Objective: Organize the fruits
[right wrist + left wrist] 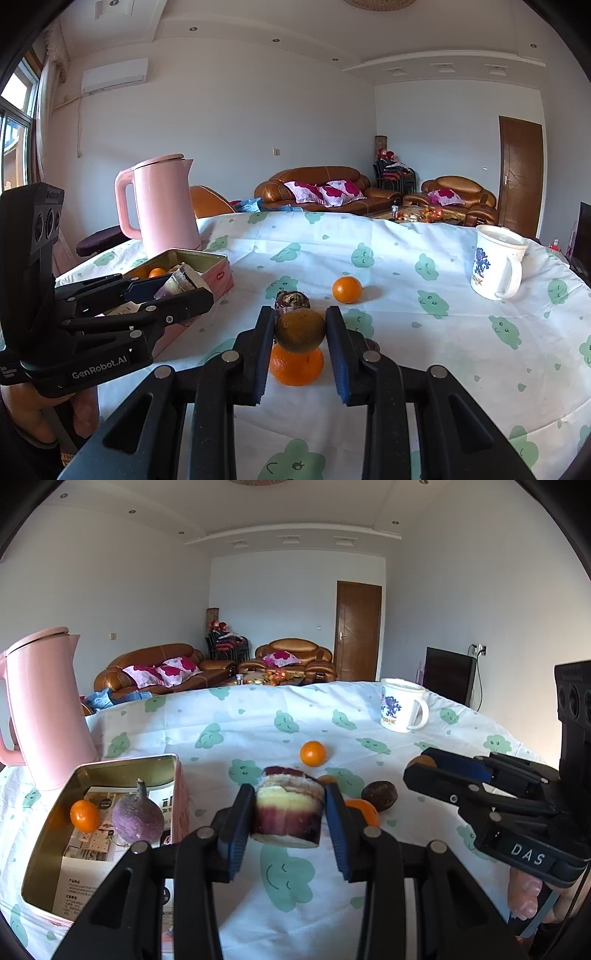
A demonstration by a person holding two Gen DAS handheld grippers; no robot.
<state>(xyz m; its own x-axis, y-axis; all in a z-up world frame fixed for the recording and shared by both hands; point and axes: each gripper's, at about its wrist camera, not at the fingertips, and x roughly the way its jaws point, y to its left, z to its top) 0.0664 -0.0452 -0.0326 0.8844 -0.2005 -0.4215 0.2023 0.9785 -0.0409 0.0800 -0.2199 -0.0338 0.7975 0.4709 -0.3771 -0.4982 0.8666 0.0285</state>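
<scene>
My left gripper (290, 808) is shut on a cut purple-and-cream radish chunk (288, 808), held above the cloth to the right of the open pink tin (103, 771). The tin holds a small orange (85, 815) and a whole purple radish (137, 818). My right gripper (300, 332) is shut on a greenish-brown round fruit (300, 329), above a larger orange (296, 365). A small orange (346, 289) and a dark wrinkled fruit (292, 300) lie further out on the cloth. The right gripper (417, 770) shows in the left view, the left gripper (199, 291) in the right view.
A pink kettle (162, 205) stands behind the tin. A white mug (496, 267) stands at the far right of the table. The table's cloud-print cloth (424, 332) drops off at the far edge. Sofas and a door lie beyond.
</scene>
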